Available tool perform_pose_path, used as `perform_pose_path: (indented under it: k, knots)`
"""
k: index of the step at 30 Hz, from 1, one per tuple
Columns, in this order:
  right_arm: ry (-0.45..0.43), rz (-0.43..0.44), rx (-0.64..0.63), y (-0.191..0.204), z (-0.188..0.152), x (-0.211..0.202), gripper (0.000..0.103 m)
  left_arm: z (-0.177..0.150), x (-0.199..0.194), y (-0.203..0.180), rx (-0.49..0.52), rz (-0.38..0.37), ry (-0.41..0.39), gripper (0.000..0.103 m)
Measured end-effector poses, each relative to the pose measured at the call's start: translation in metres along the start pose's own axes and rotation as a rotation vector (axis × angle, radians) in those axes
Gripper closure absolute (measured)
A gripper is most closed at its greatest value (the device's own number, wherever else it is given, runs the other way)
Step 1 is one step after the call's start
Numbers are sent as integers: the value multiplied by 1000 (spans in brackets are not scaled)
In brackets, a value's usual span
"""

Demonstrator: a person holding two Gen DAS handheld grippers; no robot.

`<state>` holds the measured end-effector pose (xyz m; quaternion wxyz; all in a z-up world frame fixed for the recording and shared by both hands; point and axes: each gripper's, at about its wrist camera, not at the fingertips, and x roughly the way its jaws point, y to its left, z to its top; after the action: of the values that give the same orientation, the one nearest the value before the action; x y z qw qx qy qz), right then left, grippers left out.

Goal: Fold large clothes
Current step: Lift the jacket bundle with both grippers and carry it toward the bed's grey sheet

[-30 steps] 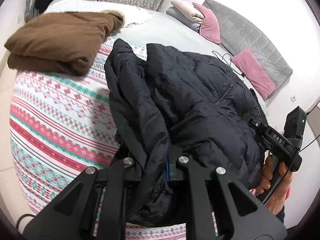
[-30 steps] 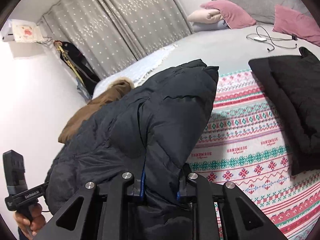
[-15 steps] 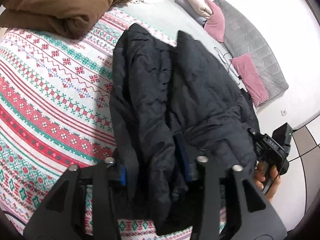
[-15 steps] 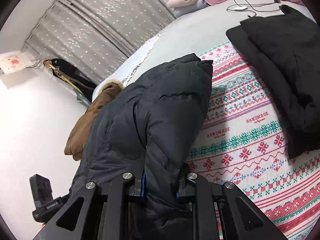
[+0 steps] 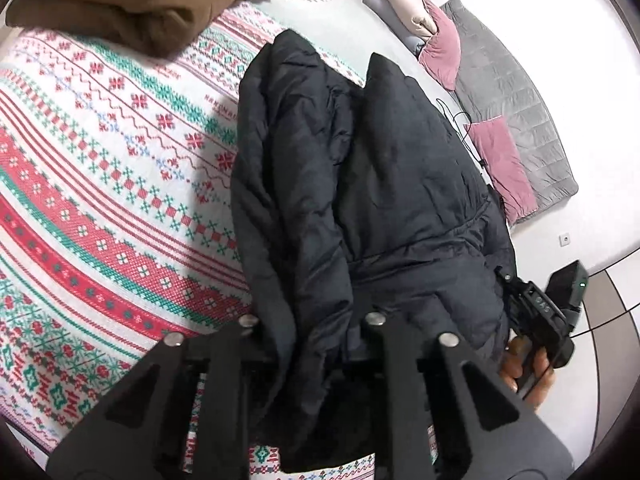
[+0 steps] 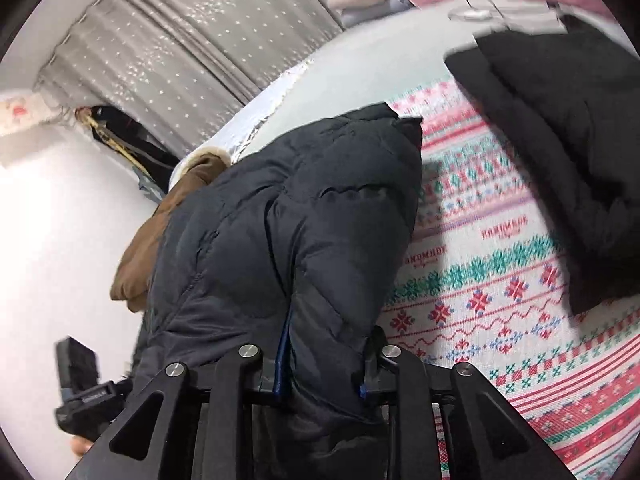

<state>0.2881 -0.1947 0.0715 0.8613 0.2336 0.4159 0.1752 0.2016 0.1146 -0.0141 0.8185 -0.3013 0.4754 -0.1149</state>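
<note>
Over bedspread (image 5: 120, 208), both grippers downtilted.

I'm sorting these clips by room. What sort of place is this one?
Most likely a bedroom: the jacket lies on a bed spread with a patterned blanket, pink pillows sit against a padded grey headboard, and a starry curtain hangs behind.

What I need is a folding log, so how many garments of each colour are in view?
Dark navy: 1, the puffer jacket
Brown: 1, the folded coat
Black: 1, the folded garment
Total: 3
</note>
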Motion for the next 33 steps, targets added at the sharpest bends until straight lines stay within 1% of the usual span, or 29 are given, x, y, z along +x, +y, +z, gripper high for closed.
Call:
perform_pose_path:
  k: [3, 7, 10, 14, 19, 25, 28, 33]
  knots:
    - [-35, -7, -28, 10, 1, -9, 83, 2, -7, -2, -15, -13, -16, 88]
    - [-90, -33, -109, 28, 3, -26, 85, 3, -31, -15, 46, -25, -79, 90]
    - [-134, -9, -143, 35, 11, -45, 87, 6, -54, -31, 91, -71, -139, 90]
    - [-183, 13, -194, 48, 23, -67, 89, 11, -71, -54, 145, -98, -197, 90]
    - [-238, 30, -223, 52, 45, -90, 90, 32, -74, -83, 168, -129, -218, 90]
    - [-289, 1, -266, 45, 87, -123, 90, 47, -67, -137, 217, -165, -243, 90]
    - [-319, -10, -282, 37, 109, -144, 91, 53, -58, -167, 240, -186, -255, 90]
    - [-352, -36, -310, 12, 147, -185, 91, 63, -28, -230, 283, -224, -237, 90]
